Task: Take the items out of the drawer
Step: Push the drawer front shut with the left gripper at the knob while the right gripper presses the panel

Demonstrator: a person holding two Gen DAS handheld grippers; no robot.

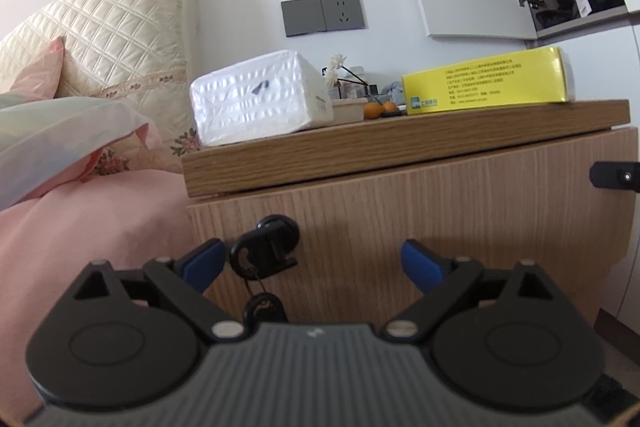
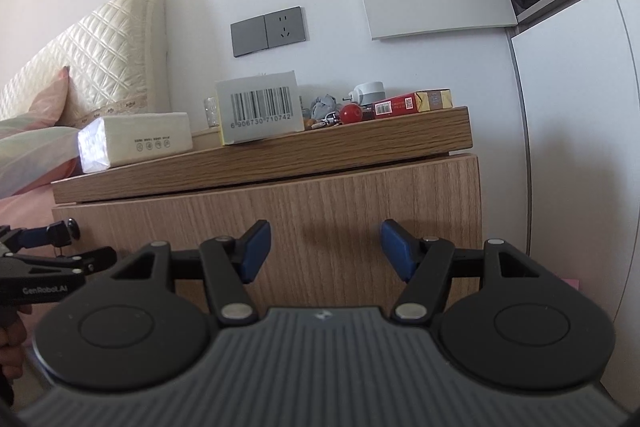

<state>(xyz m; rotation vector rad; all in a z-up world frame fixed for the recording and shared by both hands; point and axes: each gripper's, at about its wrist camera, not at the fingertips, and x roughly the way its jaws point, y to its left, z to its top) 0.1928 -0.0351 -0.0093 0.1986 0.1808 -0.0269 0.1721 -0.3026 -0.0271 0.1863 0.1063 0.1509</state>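
The bedside table's wooden drawer front is closed, with a black key in its lock at the left and a second key dangling below it. My left gripper is open close to the front, its left blue pad just beside the key and not touching it. In the right wrist view, the same drawer front fills the middle. My right gripper is open in front of it and holds nothing. The left gripper shows at the lock on the far left.
On the table top lie a white tissue pack, a yellow box, small oranges, a red ball and a red carton. A bed with pink sheets is on the left. White wardrobe doors stand on the right.
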